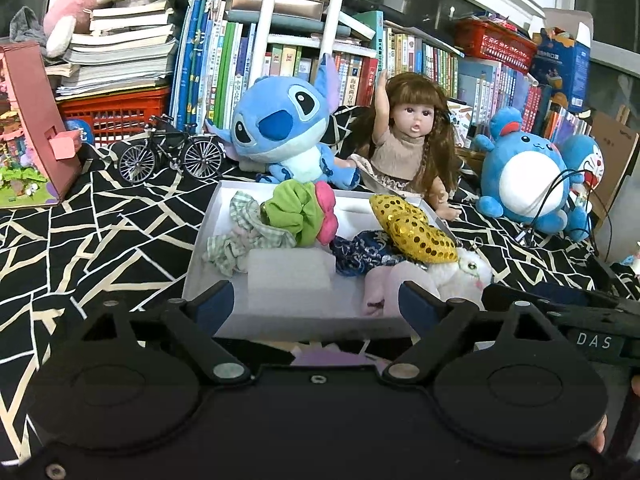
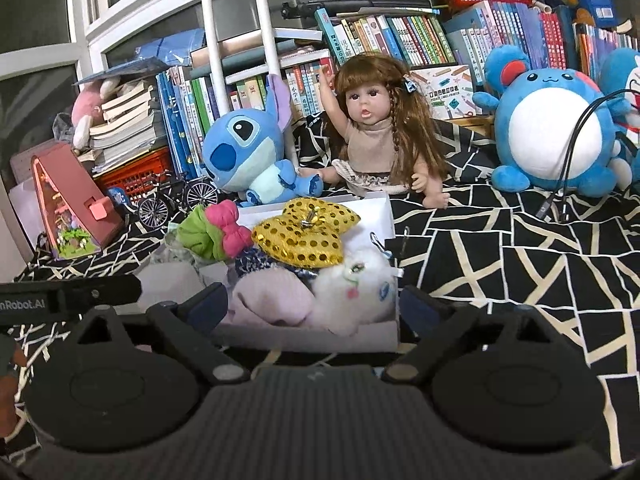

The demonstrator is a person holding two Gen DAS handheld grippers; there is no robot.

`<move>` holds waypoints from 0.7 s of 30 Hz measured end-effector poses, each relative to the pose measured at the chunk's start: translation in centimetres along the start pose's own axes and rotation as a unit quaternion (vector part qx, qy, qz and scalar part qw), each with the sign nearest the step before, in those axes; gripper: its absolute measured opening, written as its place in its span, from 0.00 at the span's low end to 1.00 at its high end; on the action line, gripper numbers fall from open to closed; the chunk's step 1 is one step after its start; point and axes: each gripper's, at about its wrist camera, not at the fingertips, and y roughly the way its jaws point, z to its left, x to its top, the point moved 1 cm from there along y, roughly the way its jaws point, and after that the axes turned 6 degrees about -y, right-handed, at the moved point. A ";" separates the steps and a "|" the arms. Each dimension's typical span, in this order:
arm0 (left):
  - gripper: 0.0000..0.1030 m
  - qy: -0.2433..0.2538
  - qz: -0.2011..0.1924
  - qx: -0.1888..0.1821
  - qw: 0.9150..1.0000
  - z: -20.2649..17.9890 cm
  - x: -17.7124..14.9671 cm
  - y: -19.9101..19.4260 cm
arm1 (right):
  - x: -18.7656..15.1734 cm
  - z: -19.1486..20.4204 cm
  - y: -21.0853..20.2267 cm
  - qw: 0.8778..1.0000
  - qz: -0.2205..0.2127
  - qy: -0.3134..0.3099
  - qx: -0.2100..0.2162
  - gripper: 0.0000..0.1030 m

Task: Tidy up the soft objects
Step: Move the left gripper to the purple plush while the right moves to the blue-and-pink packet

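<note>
The white box (image 1: 208, 240) sits on the black patterned cloth (image 1: 120, 232), full of soft things, the gold bow (image 2: 304, 236) on top. Just behind it sit the blue plush (image 1: 280, 128) and doll (image 1: 408, 140). Left gripper (image 1: 316, 304) and right gripper (image 2: 314, 304) hover before it, wide apart, holding nothing.

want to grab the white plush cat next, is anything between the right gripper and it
Nothing visible blocks it. The white plush cat lies at the near end of the white box, just ahead of the open right gripper; only the gold sequin bow overlaps its far side.
</note>
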 end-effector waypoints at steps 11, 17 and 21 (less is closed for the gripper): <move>0.88 0.009 -0.008 0.004 1.000 0.8 -2.8 -1.5 | -2.2 0.0 -1.1 0.999 -0.004 -0.040 -0.011 0.98; 0.88 0.007 0.002 0.001 1.000 1.3 -4.2 -1.8 | -3.5 0.0 -1.5 0.998 0.002 -0.066 -0.018 0.99; 0.88 0.014 0.006 0.000 1.000 1.2 -4.9 -1.9 | -4.2 0.1 -1.4 0.997 0.009 -0.074 -0.024 0.99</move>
